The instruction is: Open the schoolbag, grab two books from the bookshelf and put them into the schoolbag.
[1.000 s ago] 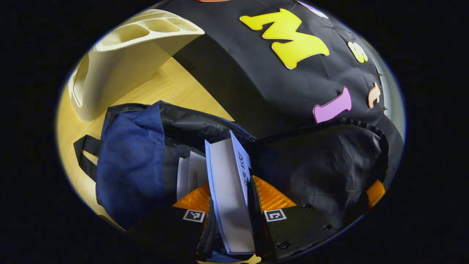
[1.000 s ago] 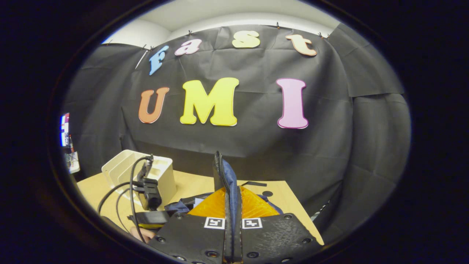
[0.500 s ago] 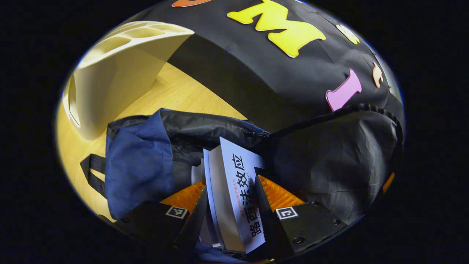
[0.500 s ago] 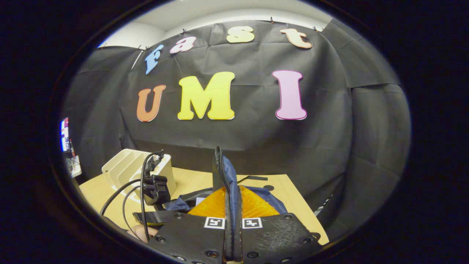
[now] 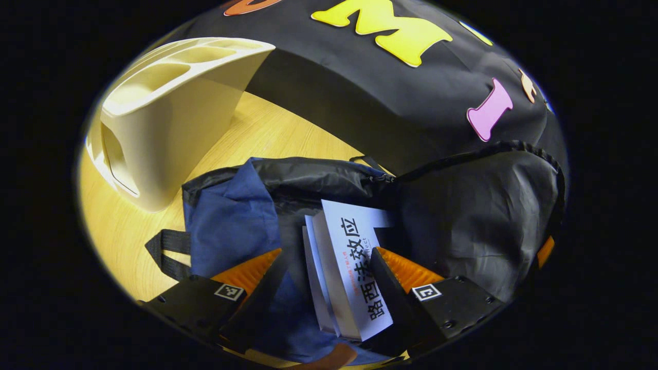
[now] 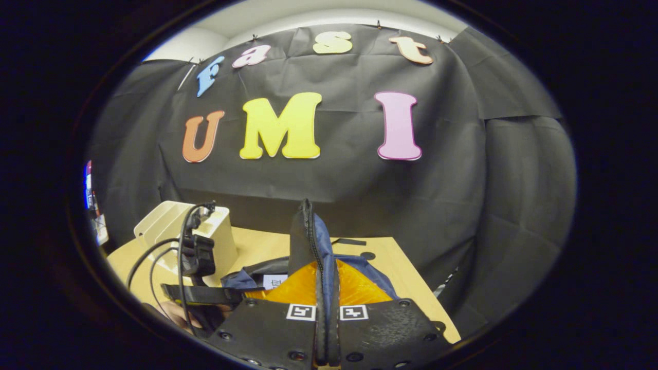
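The left hand-held gripper (image 5: pixel 324 267) stands wide, its fingers apart on either side of a book (image 5: pixel 357 272) that leans inside the open schoolbag (image 5: pixel 231 226); a second book (image 5: pixel 314 277) sits just behind it, against its cover. Whether the right-side finger touches the book's edge I cannot tell. The right hand-held gripper (image 6: pixel 325 288) is closed tight on the bag's zipper flap (image 6: pixel 308 241), holding it up so the mouth stays open. The cream bookshelf (image 5: pixel 154 133) stands on the worktop (image 5: pixel 247 133) beside the bag, its slots apparently empty. With both books in, the task looks nearly done. The risk now lies in the withdrawal: lifting the left gripper carelessly could catch the book's top corner on a finger and drag it back out, or tip it over the bag's rim. Letting the flap go too soon could drop the soft fabric onto the books and the gripper, snagging the zipper.
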### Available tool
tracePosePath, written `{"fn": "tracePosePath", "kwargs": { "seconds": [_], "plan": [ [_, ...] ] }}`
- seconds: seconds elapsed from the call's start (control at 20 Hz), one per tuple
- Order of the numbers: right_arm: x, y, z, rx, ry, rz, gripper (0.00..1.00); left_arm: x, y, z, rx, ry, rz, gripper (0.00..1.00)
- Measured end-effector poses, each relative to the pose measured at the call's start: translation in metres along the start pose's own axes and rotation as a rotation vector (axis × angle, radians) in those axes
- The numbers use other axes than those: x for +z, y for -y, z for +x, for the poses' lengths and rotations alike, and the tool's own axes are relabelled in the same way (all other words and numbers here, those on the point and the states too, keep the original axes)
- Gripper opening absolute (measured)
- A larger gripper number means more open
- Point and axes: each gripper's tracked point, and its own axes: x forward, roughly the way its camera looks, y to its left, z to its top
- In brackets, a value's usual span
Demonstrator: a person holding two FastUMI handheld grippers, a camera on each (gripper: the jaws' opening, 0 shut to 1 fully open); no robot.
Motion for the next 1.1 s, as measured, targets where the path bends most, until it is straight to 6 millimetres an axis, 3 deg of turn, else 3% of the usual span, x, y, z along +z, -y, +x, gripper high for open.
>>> {"fn": "tracePosePath", "kwargs": {
  "seconds": [0.2, 0.85, 0.95, 1.1],
  "plan": [
    [-0.010, -0.001, -0.003, -0.031, -0.019, 0.000, 0.02, 0.001, -0.007, -0.034, -0.035, 0.022, 0.049, 1.00],
    [-0.044, -0.016, -0.024, -0.102, -0.050, 0.013, 0.04, 0.068, -0.081, -0.157, 0.101, 0.339, 0.298, 1.00],
    [-0.047, -0.019, -0.030, -0.120, -0.046, -0.001, 0.14, 0.074, -0.090, -0.174, 0.117, 0.376, 0.317, 1.00],
    [-0.048, -0.025, -0.041, -0.136, -0.034, -0.036, 0.12, 0.083, -0.103, -0.203, 0.149, 0.438, 0.352, 0.98]
  ]
}}
